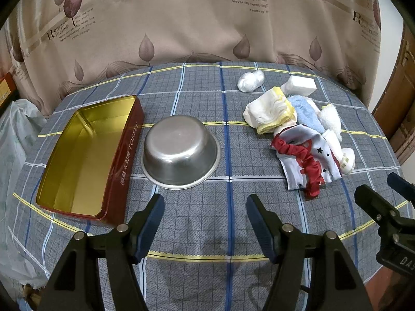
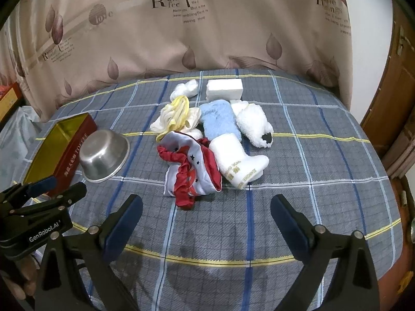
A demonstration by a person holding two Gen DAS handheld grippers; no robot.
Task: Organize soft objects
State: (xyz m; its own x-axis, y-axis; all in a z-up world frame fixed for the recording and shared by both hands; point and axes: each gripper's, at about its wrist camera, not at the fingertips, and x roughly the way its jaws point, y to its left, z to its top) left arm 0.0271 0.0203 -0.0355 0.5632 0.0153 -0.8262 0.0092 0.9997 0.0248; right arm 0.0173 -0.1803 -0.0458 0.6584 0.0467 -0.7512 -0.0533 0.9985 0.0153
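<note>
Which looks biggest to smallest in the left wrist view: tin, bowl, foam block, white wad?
1. tin
2. bowl
3. foam block and white wad: alike, both far back, so unranked.

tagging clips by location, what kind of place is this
Probably a room in a home, with a table set up for sorting. A plaid cloth covers the table, a leaf-print curtain hangs behind it, and a wooden door stands at the right.

Left gripper [image 1: 205, 217] spread wide, right gripper [image 2: 206, 219] likewise
</note>
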